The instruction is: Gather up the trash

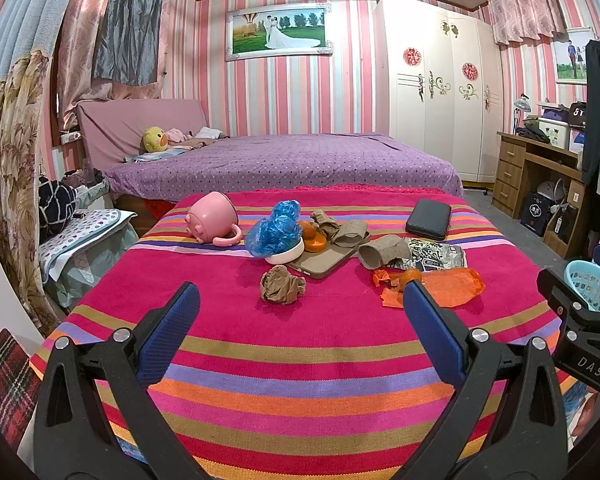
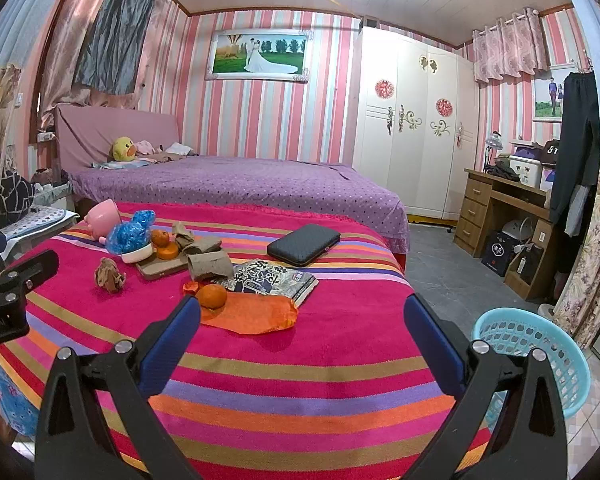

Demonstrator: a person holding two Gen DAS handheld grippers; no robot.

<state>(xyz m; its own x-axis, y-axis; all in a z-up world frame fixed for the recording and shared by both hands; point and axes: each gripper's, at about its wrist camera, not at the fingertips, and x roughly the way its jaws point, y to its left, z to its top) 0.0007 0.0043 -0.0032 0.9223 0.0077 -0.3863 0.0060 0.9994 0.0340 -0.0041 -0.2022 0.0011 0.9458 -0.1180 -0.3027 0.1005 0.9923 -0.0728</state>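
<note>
Trash lies on a striped cloth table (image 1: pixel 300 344). A crumpled brown paper ball (image 1: pixel 282 284) (image 2: pixel 110 275) sits nearest, just beyond my open left gripper (image 1: pixel 300 312). An orange plastic bag (image 1: pixel 448 286) (image 2: pixel 256 312) with a tangerine (image 2: pixel 212 295) lies to the right. Torn cardboard tubes (image 1: pixel 380 250) (image 2: pixel 208 264) and a blue plastic bag (image 1: pixel 276 228) (image 2: pixel 134 230) in a white bowl rest farther back. My right gripper (image 2: pixel 302 316) stands open over the table's right edge. A light blue basket (image 2: pixel 536 364) (image 1: pixel 592 284) stands on the floor at the right.
A pink pig cup (image 1: pixel 214 218) lies tipped at the back left. A tan board (image 1: pixel 324 258), a printed book (image 2: pixel 272 278) and a black case (image 1: pixel 428 219) (image 2: pixel 304 244) are also on the table. A purple bed (image 1: pixel 284 160) is behind, a desk (image 2: pixel 504 208) at the right.
</note>
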